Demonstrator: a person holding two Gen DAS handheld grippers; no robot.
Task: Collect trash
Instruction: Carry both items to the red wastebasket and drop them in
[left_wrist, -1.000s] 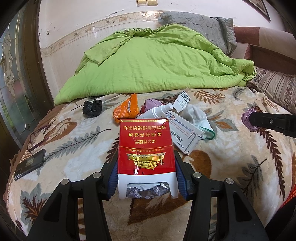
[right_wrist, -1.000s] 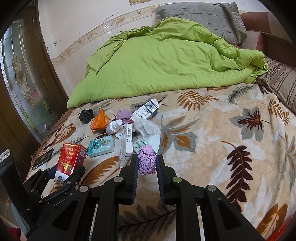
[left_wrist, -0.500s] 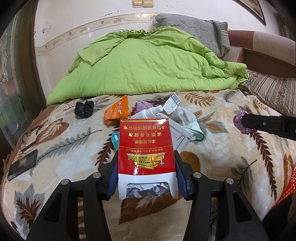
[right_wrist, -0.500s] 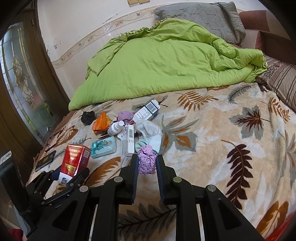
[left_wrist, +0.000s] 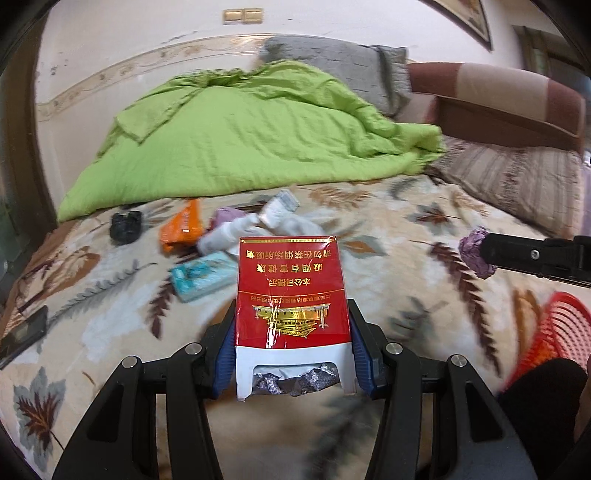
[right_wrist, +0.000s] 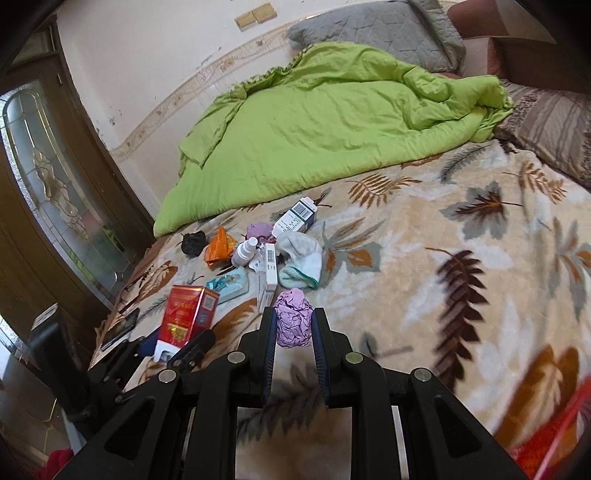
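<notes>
My left gripper (left_wrist: 291, 343) is shut on a red cigarette pack (left_wrist: 291, 291) with a white torn end, held above the leaf-patterned blanket; the pack also shows in the right wrist view (right_wrist: 186, 314). My right gripper (right_wrist: 293, 325) is shut on a crumpled purple paper ball (right_wrist: 293, 321), which also shows at the right of the left wrist view (left_wrist: 474, 251). More trash lies on the bed: a black wad (right_wrist: 192, 242), an orange wrapper (right_wrist: 219, 247), a white bottle (right_wrist: 243, 251), a teal packet (right_wrist: 229, 284), white boxes (right_wrist: 295, 218) and a white sock (right_wrist: 301, 264).
A red mesh basket (left_wrist: 554, 332) sits at the lower right, off the bed's near edge. A green quilt (right_wrist: 325, 125) and pillows (right_wrist: 550, 122) fill the far half of the bed. A dark phone (left_wrist: 22, 334) lies at the left edge. A glass door (right_wrist: 55, 192) stands left.
Both grippers have pulled back and swung right with their loads held. The red basket has come into view at the lower right.
</notes>
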